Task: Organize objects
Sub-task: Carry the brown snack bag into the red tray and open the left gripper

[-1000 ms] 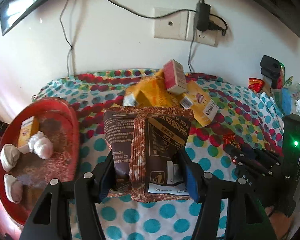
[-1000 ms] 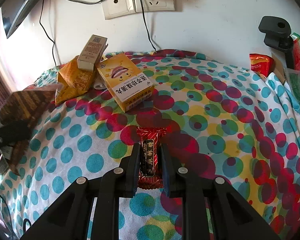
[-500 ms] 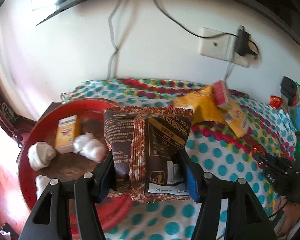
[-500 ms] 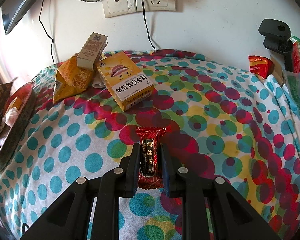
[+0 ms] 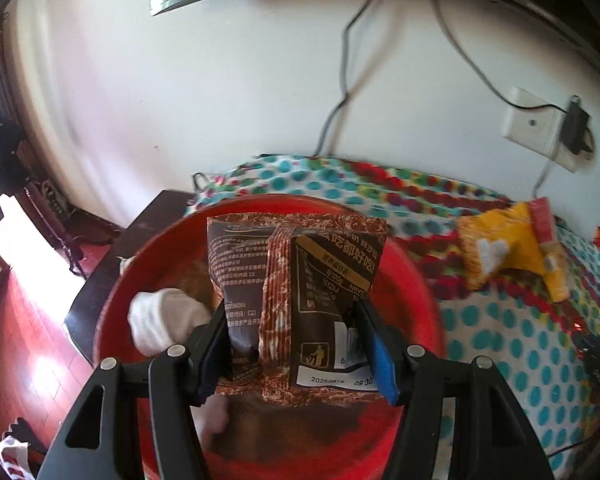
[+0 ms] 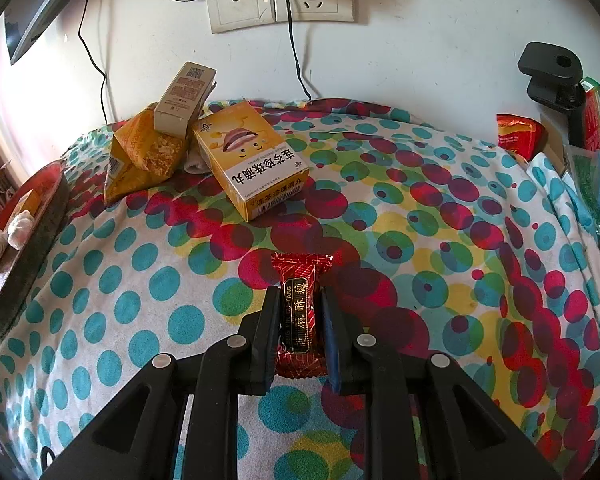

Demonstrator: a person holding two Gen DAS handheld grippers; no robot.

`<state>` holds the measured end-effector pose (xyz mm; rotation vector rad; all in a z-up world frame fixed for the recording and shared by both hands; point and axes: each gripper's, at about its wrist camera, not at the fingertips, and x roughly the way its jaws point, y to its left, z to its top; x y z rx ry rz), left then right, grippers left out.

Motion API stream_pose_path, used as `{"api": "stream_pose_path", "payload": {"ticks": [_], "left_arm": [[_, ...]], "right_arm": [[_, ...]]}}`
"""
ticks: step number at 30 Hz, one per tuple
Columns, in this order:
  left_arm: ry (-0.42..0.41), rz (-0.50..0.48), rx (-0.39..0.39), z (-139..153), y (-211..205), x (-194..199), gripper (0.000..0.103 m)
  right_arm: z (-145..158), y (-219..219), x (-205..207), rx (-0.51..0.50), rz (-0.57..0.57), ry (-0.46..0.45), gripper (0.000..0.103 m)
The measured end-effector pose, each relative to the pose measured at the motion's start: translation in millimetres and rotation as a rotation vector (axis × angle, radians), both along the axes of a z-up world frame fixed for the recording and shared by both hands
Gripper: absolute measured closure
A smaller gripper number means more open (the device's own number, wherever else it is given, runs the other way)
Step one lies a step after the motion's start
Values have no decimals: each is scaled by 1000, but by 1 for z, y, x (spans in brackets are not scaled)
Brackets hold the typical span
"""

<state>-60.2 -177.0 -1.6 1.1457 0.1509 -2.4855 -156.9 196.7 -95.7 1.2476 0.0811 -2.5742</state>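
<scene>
The brown packet [image 5: 296, 304] is gripped by the left claw [image 5: 296, 356] and has been carried over the red tray [image 5: 416, 280], probably for dropping there. The red candy [image 6: 300, 312] is pinched by the right claw [image 6: 300, 320] mid-tablecloth [image 6: 140, 280].

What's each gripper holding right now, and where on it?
The left gripper clamps the brown snack packet by its lower sides, over the red tray. The right gripper pinches the red candy across its middle.
</scene>
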Motion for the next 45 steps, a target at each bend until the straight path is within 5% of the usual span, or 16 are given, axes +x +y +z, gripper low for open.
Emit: {"api": "stream_pose_path", "payload": {"ticks": [17, 33, 45], "left_arm": [[-51, 149, 48, -26, -118, -4, 41], [-82, 118, -18, -35, -113, -24, 38], [0, 80, -76, -2, -89, 4, 38]], "right_arm": [[-1, -4, 2, 54, 3, 10, 83], [-1, -8, 1, 84, 4, 17, 83], [0, -9, 1, 103, 6, 23, 83]]}}
